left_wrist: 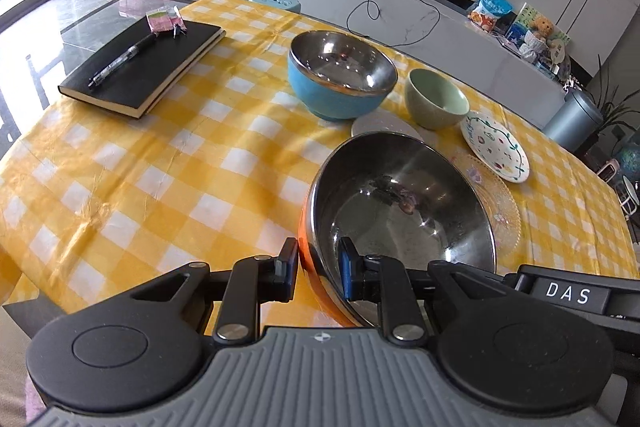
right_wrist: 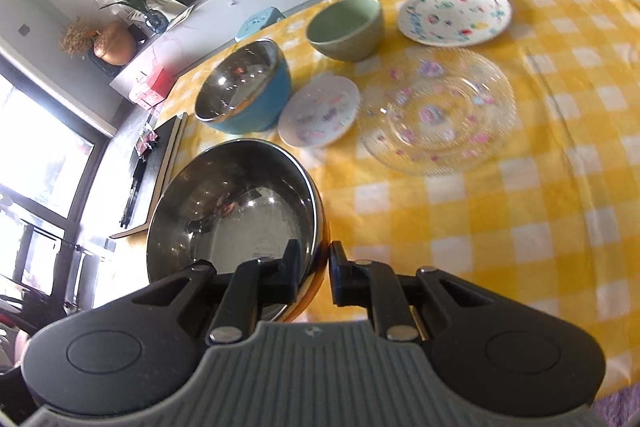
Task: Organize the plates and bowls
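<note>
A steel bowl with an orange outside (left_wrist: pixel 400 211) (right_wrist: pixel 232 211) hangs tilted over the yellow checked tablecloth (left_wrist: pixel 160 167). My left gripper (left_wrist: pixel 318 251) is shut on its near rim, one pad inside and one outside. My right gripper (right_wrist: pixel 315 255) pinches the same bowl's rim, and its body shows at the lower right of the left wrist view. Farther back are a blue steel-lined bowl (left_wrist: pixel 340 75) (right_wrist: pixel 244 87) and a green bowl (left_wrist: pixel 436 99) (right_wrist: pixel 346 27). There are also a small white plate (left_wrist: pixel 380 125) (right_wrist: pixel 320 111), a clear glass plate (left_wrist: pixel 500 203) (right_wrist: pixel 436 111) and a floral plate (left_wrist: pixel 494 147) (right_wrist: pixel 454 13).
A black notebook (left_wrist: pixel 140 67) with a pen (left_wrist: pixel 122 61) and a small packet lies at the table's far left. Beyond the table are a blue stool (left_wrist: pixel 276 1), a low white cabinet and a grey bin (left_wrist: pixel 572 119). The right wrist view is slightly blurred.
</note>
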Demonstrator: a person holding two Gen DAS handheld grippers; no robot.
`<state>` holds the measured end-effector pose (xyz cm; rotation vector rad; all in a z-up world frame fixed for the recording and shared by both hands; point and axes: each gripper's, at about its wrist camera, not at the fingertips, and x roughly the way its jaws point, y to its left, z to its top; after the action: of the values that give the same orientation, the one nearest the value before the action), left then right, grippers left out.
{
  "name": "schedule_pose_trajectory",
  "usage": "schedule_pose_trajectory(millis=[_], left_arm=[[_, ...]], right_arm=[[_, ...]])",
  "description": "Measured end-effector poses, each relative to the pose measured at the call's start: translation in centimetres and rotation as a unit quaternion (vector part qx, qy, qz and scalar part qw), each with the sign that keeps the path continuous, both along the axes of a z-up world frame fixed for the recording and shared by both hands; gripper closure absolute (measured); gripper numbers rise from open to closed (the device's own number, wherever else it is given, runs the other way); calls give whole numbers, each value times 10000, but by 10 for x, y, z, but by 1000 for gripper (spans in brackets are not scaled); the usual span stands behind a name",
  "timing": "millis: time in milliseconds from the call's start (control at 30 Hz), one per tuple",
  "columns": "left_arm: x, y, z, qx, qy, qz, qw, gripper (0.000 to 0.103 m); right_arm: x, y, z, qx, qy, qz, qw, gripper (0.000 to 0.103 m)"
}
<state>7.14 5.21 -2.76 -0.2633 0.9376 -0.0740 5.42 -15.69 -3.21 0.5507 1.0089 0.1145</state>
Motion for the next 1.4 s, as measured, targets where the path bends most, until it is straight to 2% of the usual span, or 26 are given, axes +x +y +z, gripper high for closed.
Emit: schedule_pose_trajectory(millis=[300,467,900,1000,1033,1067,1100,1300,1400], left_arm=[[-18,-8,-11,-89,270,-124,9995,80],[-21,-8,-21,-194,423,-103,9989,80],[-20,-8,-34,-93,570,-38,9983,82],[-21,-6,-33,-84,525,-28,9986,82],[-21,-6,-32,-44,492,-21,9988,82],[-21,-6,-30,14,450,-18,9990,80],[-22,-6,-28,72,414,-18,9991,78],[-25,-5,-11,276,82,-53,9996,70],[-28,-8,2,629,-278,-106,9976,66]], right_arm=[[-29,-20,-9,179,289,-64,9994,91],[-33,-21,-12,171,339,-91,9992,91],[-33,-20,-16,143,446,-46,9989,89],[-33,-18,-15,131,427,5,9990,86],[-33,-18,-14,110,404,12,9991,82],[-33,-17,-13,56,386,12,9992,71],[-34,-17,-11,6,349,13,9994,67],[-39,-17,6,-313,-97,-33,9995,60],[-40,-16,14,-431,-345,-25,9985,52]])
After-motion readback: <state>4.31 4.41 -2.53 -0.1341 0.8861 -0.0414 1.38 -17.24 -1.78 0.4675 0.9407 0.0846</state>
